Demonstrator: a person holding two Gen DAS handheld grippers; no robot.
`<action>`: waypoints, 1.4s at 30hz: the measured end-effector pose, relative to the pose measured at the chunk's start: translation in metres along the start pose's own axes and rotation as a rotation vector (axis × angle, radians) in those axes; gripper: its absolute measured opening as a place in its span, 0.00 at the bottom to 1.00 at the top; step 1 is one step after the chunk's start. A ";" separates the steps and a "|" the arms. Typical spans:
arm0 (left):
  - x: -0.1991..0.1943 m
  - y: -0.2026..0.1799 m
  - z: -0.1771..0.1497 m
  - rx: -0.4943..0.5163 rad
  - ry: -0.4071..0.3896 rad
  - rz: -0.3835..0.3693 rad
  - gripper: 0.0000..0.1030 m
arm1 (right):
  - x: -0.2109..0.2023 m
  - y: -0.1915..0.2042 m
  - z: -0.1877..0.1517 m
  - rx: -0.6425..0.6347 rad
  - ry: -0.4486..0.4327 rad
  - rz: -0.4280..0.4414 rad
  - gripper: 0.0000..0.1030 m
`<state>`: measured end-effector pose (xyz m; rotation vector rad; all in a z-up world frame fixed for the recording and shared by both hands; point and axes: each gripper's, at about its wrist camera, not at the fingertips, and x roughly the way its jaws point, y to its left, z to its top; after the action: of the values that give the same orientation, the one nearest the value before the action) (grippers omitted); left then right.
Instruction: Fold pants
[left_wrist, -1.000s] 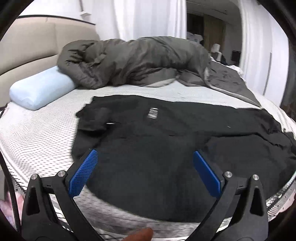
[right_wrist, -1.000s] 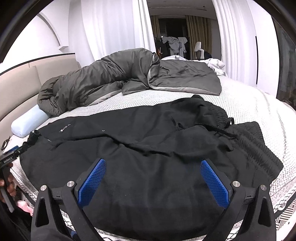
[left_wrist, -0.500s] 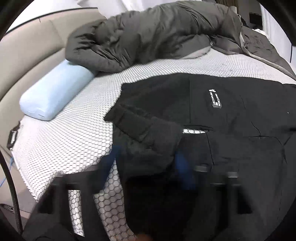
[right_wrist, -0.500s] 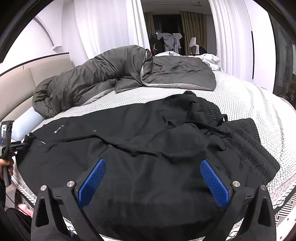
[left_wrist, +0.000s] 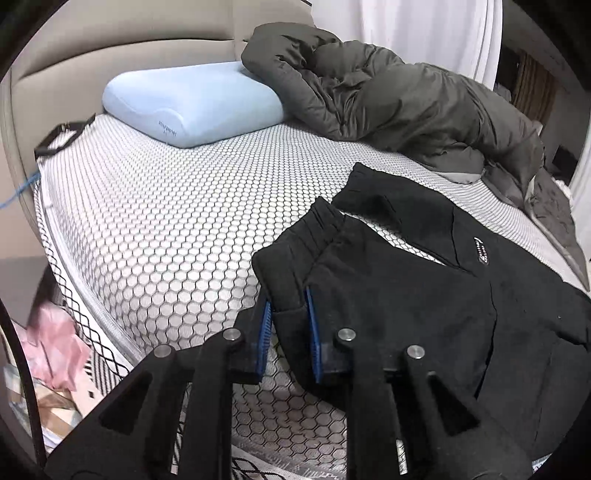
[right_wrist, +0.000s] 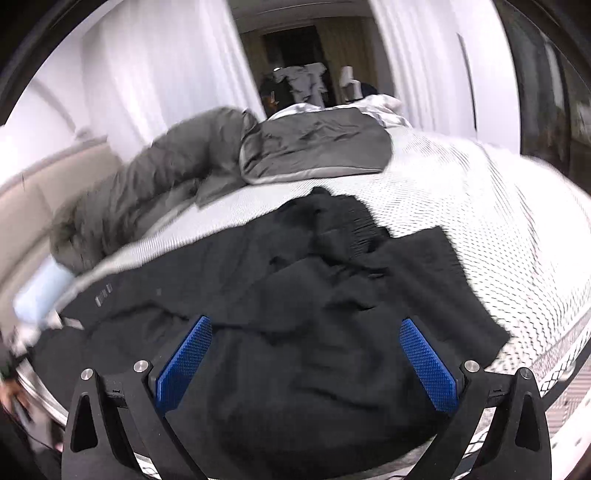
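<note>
**Left gripper closed on a pant-leg cuff; right gripper spread above the cloth**

Since the earlier frames, the left gripper (left_wrist: 288, 325) had been carried from above the middle of the black pants (left_wrist: 424, 302) to one leg end near the mattress edge, and its jaws had just been closing; a fold of the ribbed cuff (left_wrist: 295, 258) was caught between the blue pads (left_wrist: 313, 332), which were drawn nearly together on it. The rest of the garment was seen spreading away to the right of these fingers, with a small woven label (left_wrist: 481, 250) beyond and to the right of them.

The right gripper (right_wrist: 304, 360) was held wide apart, nothing being pinched; the black cloth (right_wrist: 295, 295) was seen between and beyond its blue pads (right_wrist: 428, 363), whether touched could not be told. The right wrist view was blurred.

The pants were laid across a mattress (left_wrist: 166, 229) covered in a white honeycomb mesh. Ahead and left of the left fingers a pale blue pillow (left_wrist: 192, 103) was set against a beige padded headboard (left_wrist: 122, 40); a rumpled grey duvet (left_wrist: 388, 96) was heaped beyond the fingers. White curtains (right_wrist: 166, 74) were seen behind the bed. Left of the left fingers, below the mattress edge, something pink (left_wrist: 55, 343) was lying, too unclear to be named.
</note>
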<state>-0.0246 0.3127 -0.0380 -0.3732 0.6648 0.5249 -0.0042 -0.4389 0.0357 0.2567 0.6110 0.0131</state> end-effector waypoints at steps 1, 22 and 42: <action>0.001 0.002 0.000 -0.008 0.000 -0.004 0.14 | -0.004 -0.011 0.004 0.023 -0.001 -0.004 1.00; 0.008 0.003 -0.006 -0.024 -0.003 -0.011 0.14 | 0.001 -0.116 0.002 0.257 0.150 0.141 0.13; -0.084 -0.099 -0.008 0.163 -0.111 -0.244 0.99 | -0.016 -0.079 0.072 0.066 0.089 0.106 0.84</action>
<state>-0.0282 0.2003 0.0280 -0.2645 0.5412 0.2551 0.0188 -0.5333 0.0818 0.3535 0.6866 0.1075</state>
